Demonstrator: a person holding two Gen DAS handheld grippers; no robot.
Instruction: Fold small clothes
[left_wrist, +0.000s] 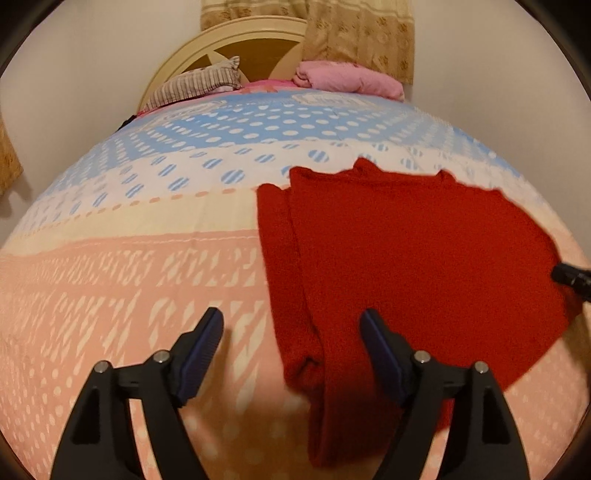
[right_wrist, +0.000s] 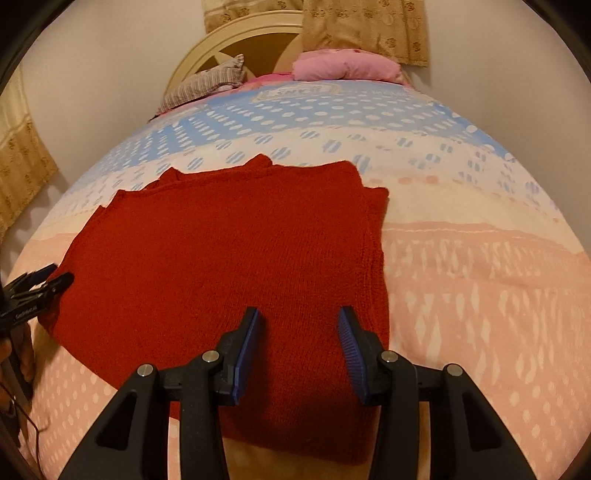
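Both tools held low over a red knitted garment on the bed, jaws apart

The left tool (left_wrist: 291, 326) stands wide open and empty, straddling the garment's near left edge: one finger over the bedspread, the other over the red knit. The right tool (right_wrist: 301, 325) is also open and empty, both fingers above the near right part of the red knitted garment (right_wrist: 229, 258), which lies flat on the bed (right_wrist: 480, 295), one side folded in as a long strip. The bed's cover runs pink near the tools, then cream, then blue with dots. Far off by the rounded headboard (right_wrist: 229, 40) lie a pink pillow (right_wrist: 343, 66) and a striped pillow (right_wrist: 207, 85), with patterned curtains (right_wrist: 365, 29) above them
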